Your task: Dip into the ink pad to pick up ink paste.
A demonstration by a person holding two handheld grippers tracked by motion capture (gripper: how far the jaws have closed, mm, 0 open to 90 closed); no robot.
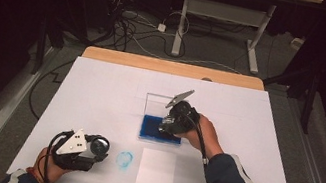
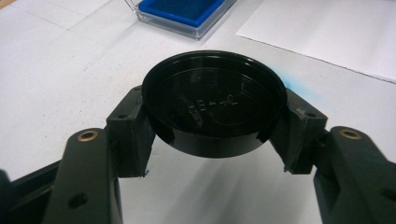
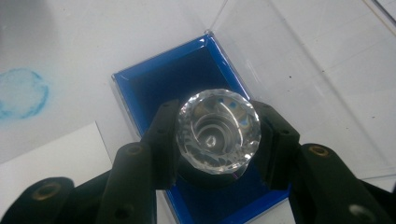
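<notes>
Black round lid (image 2: pixel 214 102) sits clamped between the 2 fingers (image 2: pixel 128 133) of the left gripper (image 1: pixel 99 147), gripped across its width at opposite rim edges, hollow side toward the camera with raised lettering visible inside. Left gripper is low at the near-left of the desk (image 1: pixel 100 90), lid held just beside a blue smudge (image 1: pixel 124 159) on the white surface. Right gripper (image 1: pixel 169 124) has its fingers (image 3: pixel 161 135) clenched on a clear faceted stamp (image 3: pixel 218 131): fingers press its dark body from both sides just under the cut-glass top, which faces up into the camera. Stamp sits directly over the blue ink pad (image 3: pixel 159 86) in its clear plastic case (image 1: pixel 152 138), roughly mid-pad; can't tell if its base touches the pad, since the top hides it. Case lid (image 1: pixel 154 104) stands open on the far side of the pad. White sheet of paper (image 1: pixel 156 175) lies on the desk just in front of the case, between the 2 hands and right of the smudge.
</notes>
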